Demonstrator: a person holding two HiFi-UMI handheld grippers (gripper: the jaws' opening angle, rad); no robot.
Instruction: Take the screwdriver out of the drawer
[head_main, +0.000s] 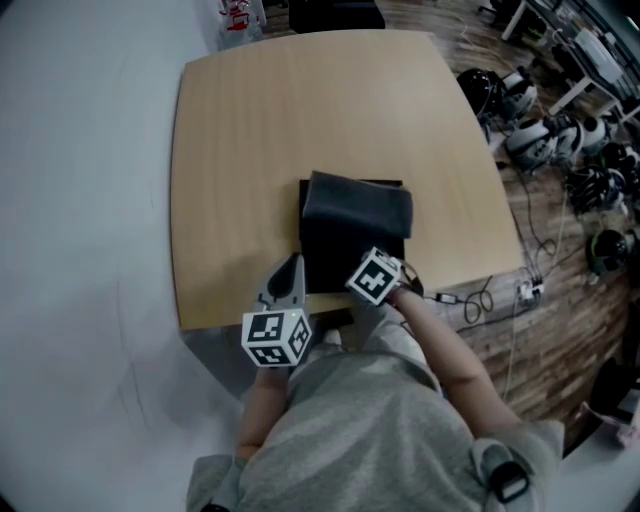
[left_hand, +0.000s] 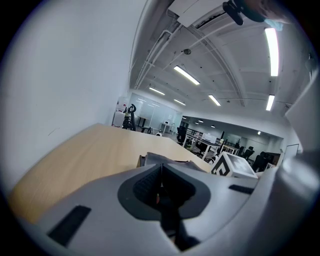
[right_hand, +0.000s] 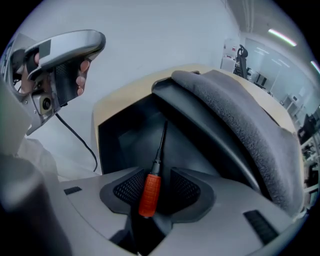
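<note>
Peering into the open drawer (right_hand: 120, 135) at the tabletop's (head_main: 250, 150) near edge: one screwdriver (right_hand: 156, 165) lay inside, with an orange handle and a dark shaft. The right gripper (right_hand: 156, 189) pointed down into it, jaws spread either side of the handle, not pressing. The left gripper (left_hand: 161, 187) was closed, empty, just beside the drawer.

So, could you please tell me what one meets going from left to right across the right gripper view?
left gripper → screwdriver → grey felt cover
</note>
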